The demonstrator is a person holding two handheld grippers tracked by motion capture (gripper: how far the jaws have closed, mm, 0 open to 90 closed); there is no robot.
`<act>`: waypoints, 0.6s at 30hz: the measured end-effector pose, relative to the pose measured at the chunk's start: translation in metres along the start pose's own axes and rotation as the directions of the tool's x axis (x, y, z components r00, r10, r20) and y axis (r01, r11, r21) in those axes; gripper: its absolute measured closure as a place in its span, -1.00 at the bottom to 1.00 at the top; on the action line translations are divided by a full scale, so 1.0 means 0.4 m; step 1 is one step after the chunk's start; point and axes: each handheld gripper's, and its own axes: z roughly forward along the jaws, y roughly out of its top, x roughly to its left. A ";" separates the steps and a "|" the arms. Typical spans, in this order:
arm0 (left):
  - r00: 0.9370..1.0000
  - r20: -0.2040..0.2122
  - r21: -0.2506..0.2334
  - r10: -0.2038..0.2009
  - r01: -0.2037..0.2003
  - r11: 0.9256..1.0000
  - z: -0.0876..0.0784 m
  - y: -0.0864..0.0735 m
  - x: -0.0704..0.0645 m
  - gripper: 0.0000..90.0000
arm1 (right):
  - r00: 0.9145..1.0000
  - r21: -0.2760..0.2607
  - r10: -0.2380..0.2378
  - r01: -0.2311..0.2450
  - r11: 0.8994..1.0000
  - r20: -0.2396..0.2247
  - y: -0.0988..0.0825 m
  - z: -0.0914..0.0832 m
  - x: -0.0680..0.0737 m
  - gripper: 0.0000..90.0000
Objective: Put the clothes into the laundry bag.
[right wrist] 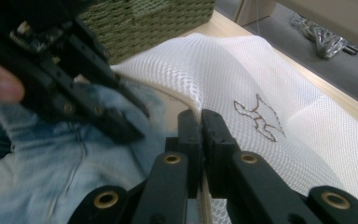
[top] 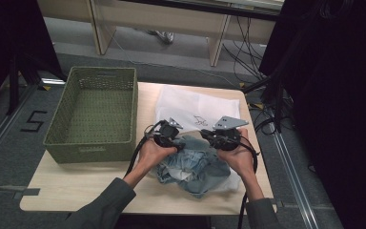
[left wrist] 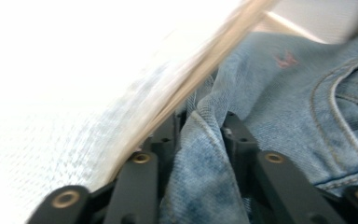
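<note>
1. Pale denim jeans lie half inside a white mesh bag on the counter.
2. The left tool has pinched a denim fold.
3. The right tool is clamped on the bag's rim.
4. A floor marking reads "5"; the bag carries a brown stitched emblem.

Grey-green long sleeves; black grippers with brass-coloured rivets, grey three-cornered plates, trailing black cables.
</note>
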 end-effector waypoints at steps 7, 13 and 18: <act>0.999 0.029 -0.016 0.023 -0.023 1.000 -0.109 -0.015 -0.047 -0.37 | 1.000 0.010 -0.016 0.016 1.000 -0.009 -0.006 0.008 0.001 0.95; 0.995 0.087 0.040 0.049 -0.052 0.998 -0.181 -0.086 -0.070 -0.65 | 1.000 0.014 -0.005 0.005 1.000 -0.005 -0.004 0.000 0.001 0.95; 0.990 0.108 0.140 0.092 -0.107 0.984 -0.097 -0.150 -0.078 -0.66 | 1.000 0.013 -0.021 0.021 1.000 -0.001 -0.002 0.007 0.005 0.95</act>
